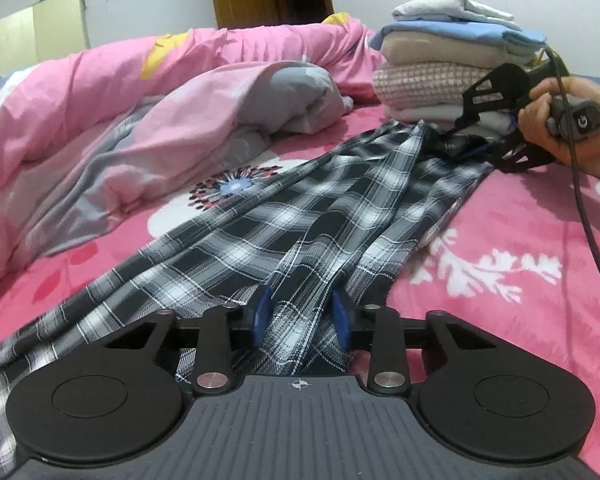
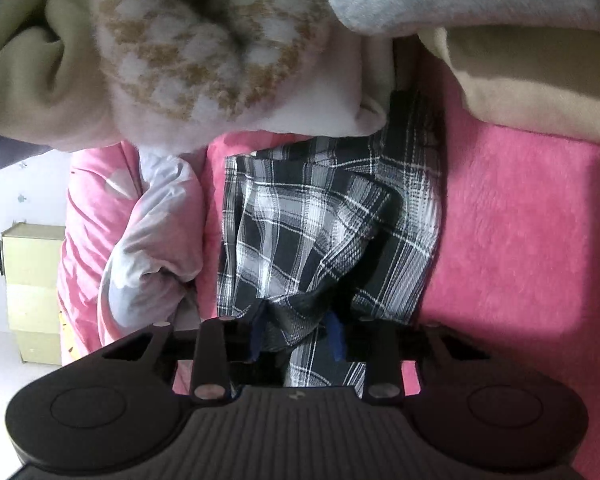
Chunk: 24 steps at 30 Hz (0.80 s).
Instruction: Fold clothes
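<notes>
A black-and-white plaid garment point(image 1: 300, 216) lies stretched lengthwise across the pink bed sheet point(image 1: 520, 240). My left gripper point(image 1: 300, 312) is shut on its near end, cloth bunched between the blue fingertips point(image 1: 260, 316). At the far end, a hand holds my right gripper point(image 1: 472, 148), which clamps the other end of the plaid garment point(image 2: 324, 224). In the right wrist view, rolled sideways, the right gripper point(image 2: 296, 336) has plaid fabric pinched between its blue pads point(image 2: 335, 340).
A stack of folded clothes point(image 1: 452, 64) stands just behind the right gripper, filling the top of the right wrist view as a pile point(image 2: 204, 48). A rumpled pink and grey quilt point(image 1: 140, 120) lies along the left. A cable point(image 1: 588, 220) trails from the right gripper.
</notes>
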Each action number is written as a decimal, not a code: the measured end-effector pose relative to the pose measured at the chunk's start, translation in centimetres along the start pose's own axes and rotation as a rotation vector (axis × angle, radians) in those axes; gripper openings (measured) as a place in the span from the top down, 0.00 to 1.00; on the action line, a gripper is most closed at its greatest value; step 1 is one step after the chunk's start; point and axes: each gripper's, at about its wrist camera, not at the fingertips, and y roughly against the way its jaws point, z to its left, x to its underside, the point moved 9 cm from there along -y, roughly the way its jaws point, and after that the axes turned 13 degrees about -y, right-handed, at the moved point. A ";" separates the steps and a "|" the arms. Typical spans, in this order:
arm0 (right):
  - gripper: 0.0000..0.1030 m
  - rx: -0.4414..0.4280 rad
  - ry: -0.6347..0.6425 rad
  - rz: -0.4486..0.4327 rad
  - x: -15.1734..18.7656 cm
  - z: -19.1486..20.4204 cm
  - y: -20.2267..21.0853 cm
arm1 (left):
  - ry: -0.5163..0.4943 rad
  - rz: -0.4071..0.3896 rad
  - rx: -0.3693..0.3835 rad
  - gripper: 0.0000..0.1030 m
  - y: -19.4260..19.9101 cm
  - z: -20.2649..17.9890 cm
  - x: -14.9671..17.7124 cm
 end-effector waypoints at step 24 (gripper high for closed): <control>0.98 0.245 0.760 -0.152 1.1 4.3 4.3 | 0.060 -0.109 0.146 0.99 4.0 0.9 -0.6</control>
